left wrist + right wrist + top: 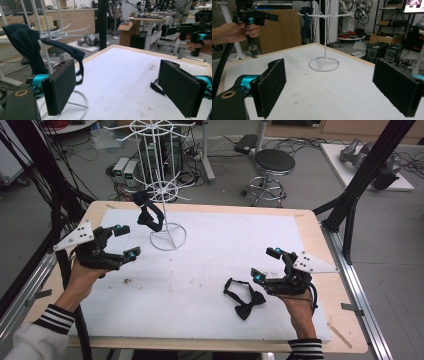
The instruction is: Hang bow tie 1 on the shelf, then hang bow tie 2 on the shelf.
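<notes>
Nearest the person, a black bow tie (245, 299) lies flat on the white worktop (200, 280), its strap looped out to the left, just beside the right tool (266, 265), whose jaws stand released with nothing between them. Farther back, the left tool (127, 241) is released too, empty, near a dark, crumpled bow tie (148, 212) hanging from the white wire rack (167, 195).
</notes>
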A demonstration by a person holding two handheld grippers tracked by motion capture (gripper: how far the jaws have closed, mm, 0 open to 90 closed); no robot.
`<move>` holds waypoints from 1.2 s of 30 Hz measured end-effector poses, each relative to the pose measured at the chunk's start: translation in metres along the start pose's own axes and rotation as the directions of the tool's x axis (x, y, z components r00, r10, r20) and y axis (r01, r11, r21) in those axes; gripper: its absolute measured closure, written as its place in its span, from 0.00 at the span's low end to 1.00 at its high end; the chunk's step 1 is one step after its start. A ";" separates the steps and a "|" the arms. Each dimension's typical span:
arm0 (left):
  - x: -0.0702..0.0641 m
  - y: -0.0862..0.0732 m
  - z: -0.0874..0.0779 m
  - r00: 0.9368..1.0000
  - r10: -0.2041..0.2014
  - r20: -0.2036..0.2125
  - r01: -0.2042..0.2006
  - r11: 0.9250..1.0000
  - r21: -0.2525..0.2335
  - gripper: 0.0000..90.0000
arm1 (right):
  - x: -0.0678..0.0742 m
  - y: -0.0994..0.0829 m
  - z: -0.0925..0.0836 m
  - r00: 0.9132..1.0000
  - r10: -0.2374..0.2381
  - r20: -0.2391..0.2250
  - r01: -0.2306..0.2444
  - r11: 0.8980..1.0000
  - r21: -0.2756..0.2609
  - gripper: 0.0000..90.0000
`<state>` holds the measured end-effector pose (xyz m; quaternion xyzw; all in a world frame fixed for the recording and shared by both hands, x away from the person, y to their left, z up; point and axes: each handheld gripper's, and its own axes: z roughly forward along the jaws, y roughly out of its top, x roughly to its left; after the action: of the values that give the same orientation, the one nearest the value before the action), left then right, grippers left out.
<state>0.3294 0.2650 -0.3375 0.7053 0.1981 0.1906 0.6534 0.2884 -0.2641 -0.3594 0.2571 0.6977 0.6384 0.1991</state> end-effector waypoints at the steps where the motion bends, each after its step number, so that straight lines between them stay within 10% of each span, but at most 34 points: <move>1: -0.002 -0.003 -0.001 1.000 0.003 0.000 -0.003 1.000 0.003 0.17 | 0.000 0.000 -0.001 1.000 0.005 0.001 -0.005 1.000 0.004 0.12; 9: -0.005 -0.027 -0.003 1.000 -0.013 0.013 0.013 1.000 0.027 0.17 | -0.001 -0.001 -0.002 1.000 -0.004 0.008 0.004 1.000 0.005 0.12; 36: -0.005 -0.022 -0.004 1.000 0.004 0.002 -0.005 0.999 0.037 0.17 | -0.008 -0.001 -0.008 0.999 -0.031 -0.016 0.033 0.994 0.106 0.12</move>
<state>0.3224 0.2678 -0.3594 0.7179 0.1995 0.1879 0.6400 0.2893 -0.2752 -0.3595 0.2515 0.7361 0.5989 0.1902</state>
